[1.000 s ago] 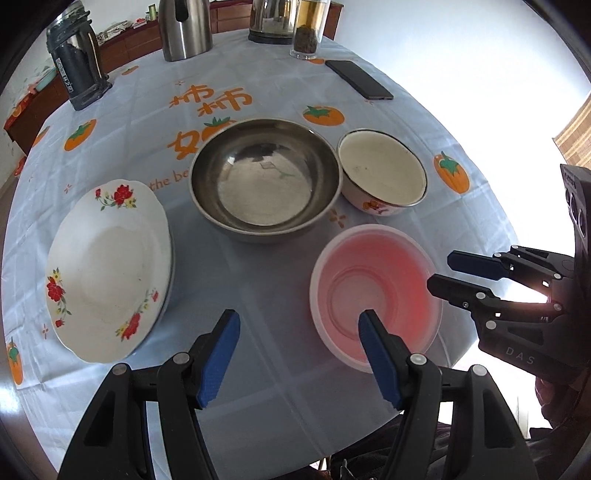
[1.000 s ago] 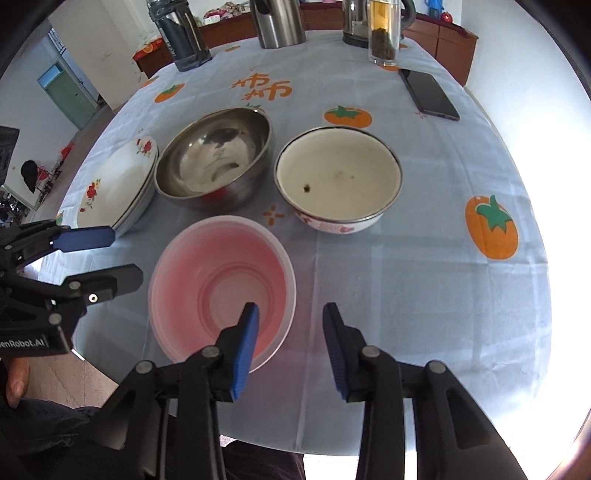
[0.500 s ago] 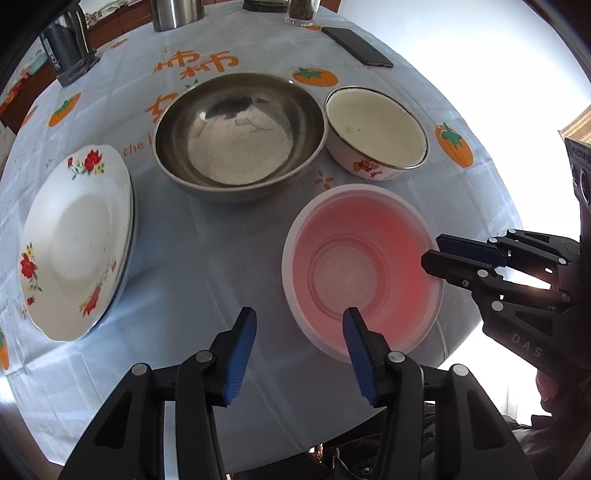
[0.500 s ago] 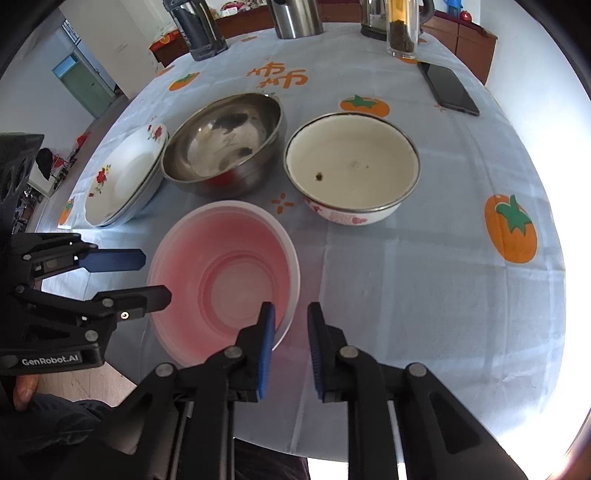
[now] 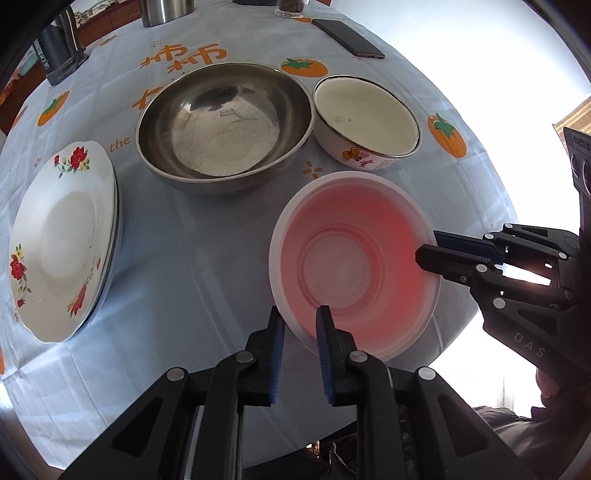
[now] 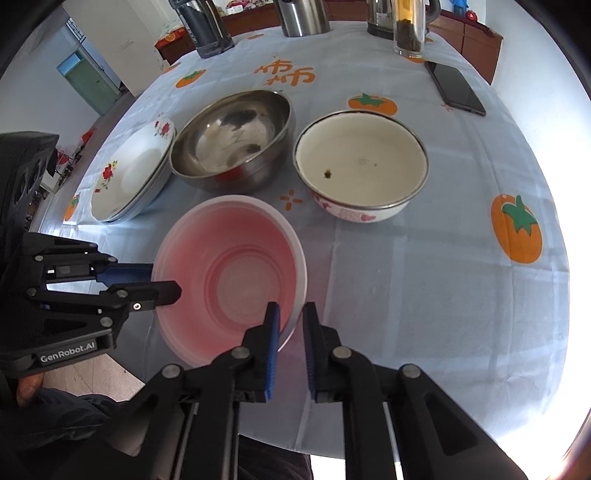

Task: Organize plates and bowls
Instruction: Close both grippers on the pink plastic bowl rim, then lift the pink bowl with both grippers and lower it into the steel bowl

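A translucent pink plastic bowl (image 5: 351,266) (image 6: 229,280) stands near the table's front edge. My left gripper (image 5: 300,332) (image 6: 166,280) straddles its near-left rim, one finger inside and one outside. Its jaws are closing, with a small gap still showing at the pads. My right gripper (image 6: 291,321) (image 5: 426,246) is shut on the bowl's right rim, likewise one finger each side. Behind it stand a large steel bowl (image 5: 225,125) (image 6: 232,140) and a cream enamel bowl (image 5: 365,114) (image 6: 362,162). Stacked white plates with red flowers (image 5: 59,240) (image 6: 133,177) lie at the left.
A black phone (image 5: 349,38) (image 6: 458,88) lies at the back right. A glass of tea (image 6: 408,29), a steel kettle (image 6: 304,14) and a dark flask (image 5: 59,48) (image 6: 203,26) stand along the far edge. The pumpkin-print tablecloth (image 6: 424,277) drops off just below both grippers.
Both grippers have narrowed their jaws around the pink bowl's rim. The left one came down and in toward the bowl from wide open; the right one stayed in place.
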The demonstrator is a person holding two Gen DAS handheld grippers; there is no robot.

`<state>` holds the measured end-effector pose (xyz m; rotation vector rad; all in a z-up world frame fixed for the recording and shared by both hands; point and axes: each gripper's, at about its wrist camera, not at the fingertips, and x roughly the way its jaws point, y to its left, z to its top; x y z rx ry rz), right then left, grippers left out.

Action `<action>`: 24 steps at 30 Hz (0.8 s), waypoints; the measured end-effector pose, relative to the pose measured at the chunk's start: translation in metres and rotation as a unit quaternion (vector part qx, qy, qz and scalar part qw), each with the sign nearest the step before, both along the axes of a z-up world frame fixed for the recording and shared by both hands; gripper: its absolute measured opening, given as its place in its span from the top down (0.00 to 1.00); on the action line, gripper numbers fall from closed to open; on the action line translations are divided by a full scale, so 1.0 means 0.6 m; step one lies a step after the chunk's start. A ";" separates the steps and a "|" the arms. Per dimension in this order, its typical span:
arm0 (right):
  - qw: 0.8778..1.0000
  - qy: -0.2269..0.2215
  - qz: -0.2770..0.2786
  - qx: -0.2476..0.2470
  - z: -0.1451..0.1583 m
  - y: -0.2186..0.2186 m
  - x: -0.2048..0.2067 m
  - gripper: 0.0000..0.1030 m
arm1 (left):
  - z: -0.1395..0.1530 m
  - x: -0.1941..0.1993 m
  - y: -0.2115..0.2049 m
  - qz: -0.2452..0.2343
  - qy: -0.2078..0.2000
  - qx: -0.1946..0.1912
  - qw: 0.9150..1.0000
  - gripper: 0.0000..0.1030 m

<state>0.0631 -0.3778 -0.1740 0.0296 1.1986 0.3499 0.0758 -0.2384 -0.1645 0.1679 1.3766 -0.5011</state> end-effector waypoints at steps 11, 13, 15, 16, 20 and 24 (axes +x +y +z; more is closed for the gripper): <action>1.000 -0.011 0.001 -0.003 0.023 0.010 0.000 0.88 | 0.023 -0.001 0.008 -0.009 -0.025 -0.003 1.000 0.81; 1.000 -0.014 0.000 -0.004 0.030 0.011 0.001 0.88 | 0.029 -0.001 0.009 -0.013 -0.031 -0.004 0.999 0.81; 1.000 -0.018 -0.002 -0.004 0.036 0.011 0.002 0.88 | 0.036 0.000 0.010 -0.018 -0.039 -0.005 0.999 0.81; 1.000 -0.019 -0.002 -0.004 0.040 0.012 0.001 0.88 | 0.039 0.001 0.011 -0.019 -0.042 -0.005 0.999 0.81; 0.999 -0.032 -0.003 -0.005 0.058 0.016 0.002 0.88 | 0.055 0.004 0.016 -0.022 -0.059 -0.008 0.998 0.81; 0.999 -0.044 -0.003 -0.007 0.076 0.019 0.006 0.88 | 0.071 0.009 0.021 -0.024 -0.074 -0.012 0.997 0.81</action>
